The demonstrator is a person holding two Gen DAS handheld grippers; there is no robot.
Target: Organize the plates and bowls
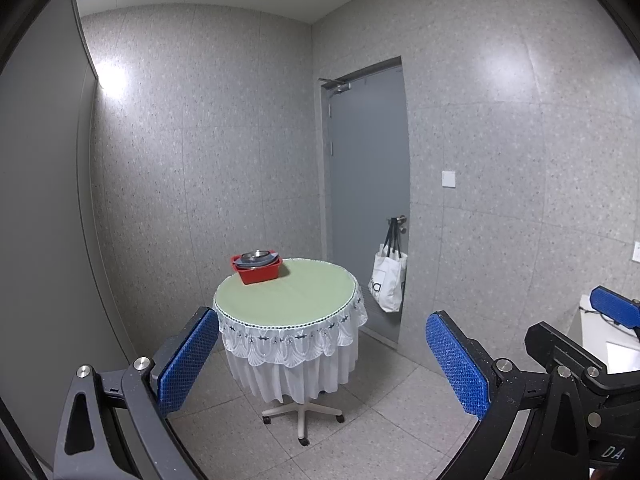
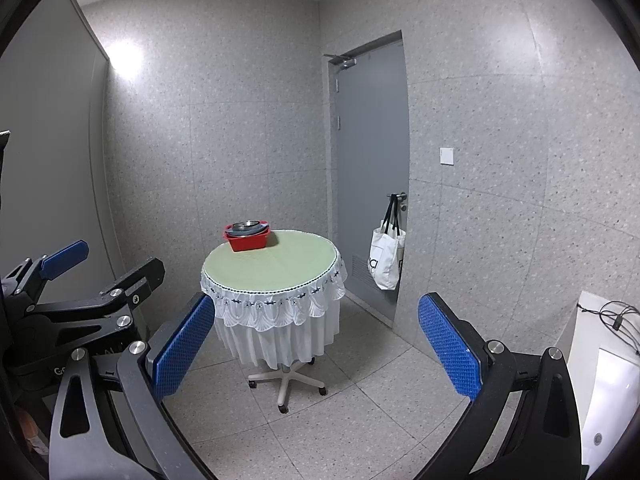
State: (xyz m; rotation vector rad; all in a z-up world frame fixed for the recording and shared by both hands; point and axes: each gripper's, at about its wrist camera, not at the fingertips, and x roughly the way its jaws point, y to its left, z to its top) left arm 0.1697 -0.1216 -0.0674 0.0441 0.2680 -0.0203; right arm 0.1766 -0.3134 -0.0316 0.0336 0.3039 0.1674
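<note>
A red basin (image 1: 259,273) stands at the far left edge of a small round table (image 1: 288,292) with a green top and a white lace cloth. Grey plates and a metal bowl (image 1: 256,258) are stacked inside it. The same basin (image 2: 248,239) and table (image 2: 272,264) show in the right wrist view. My left gripper (image 1: 320,356) is open and empty, well short of the table. My right gripper (image 2: 316,344) is open and empty too, also far back. Each gripper shows at the edge of the other's view.
A grey door (image 1: 366,200) stands behind the table on the right, with a white tote bag (image 1: 387,280) hung on its handle. The table rests on a wheeled base (image 1: 302,412) on a tiled floor. A white box with cables (image 2: 604,360) sits at the right.
</note>
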